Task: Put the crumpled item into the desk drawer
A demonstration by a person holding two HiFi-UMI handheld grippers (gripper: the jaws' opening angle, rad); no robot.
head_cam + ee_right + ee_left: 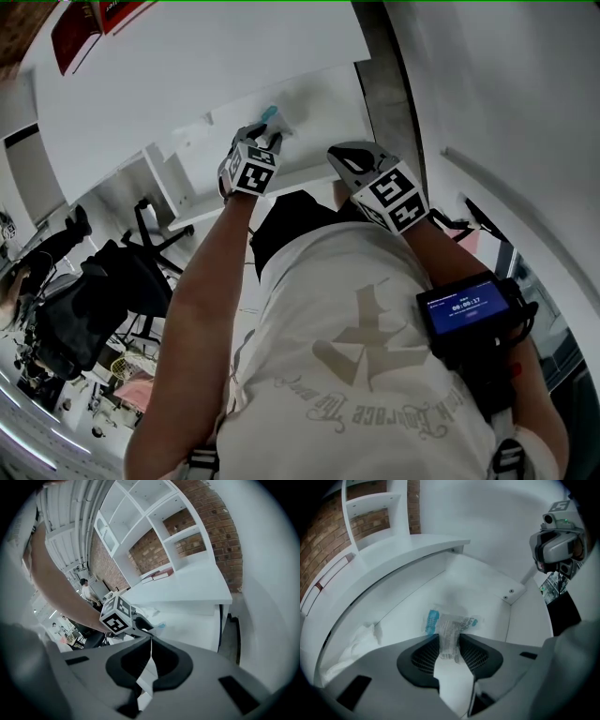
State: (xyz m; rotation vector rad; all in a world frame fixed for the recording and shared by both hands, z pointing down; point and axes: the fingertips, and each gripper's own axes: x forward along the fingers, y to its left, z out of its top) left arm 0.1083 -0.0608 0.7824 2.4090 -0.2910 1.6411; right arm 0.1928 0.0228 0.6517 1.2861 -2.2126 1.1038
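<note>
The crumpled item is a clear plastic wrapper with blue print. My left gripper is shut on its near end and holds it inside the open white desk drawer, just above the drawer floor. In the head view the left gripper reaches into the drawer, and the wrapper's blue tip shows past its fingers. My right gripper hangs beside it near the drawer's front, shut and empty. In the right gripper view its jaws meet, and the left gripper shows beyond them.
A white crumpled sheet lies at the drawer's left end. The white desk top carries red books at its far corner. Black office chairs stand to the left. A brick wall with white shelves rises behind the desk.
</note>
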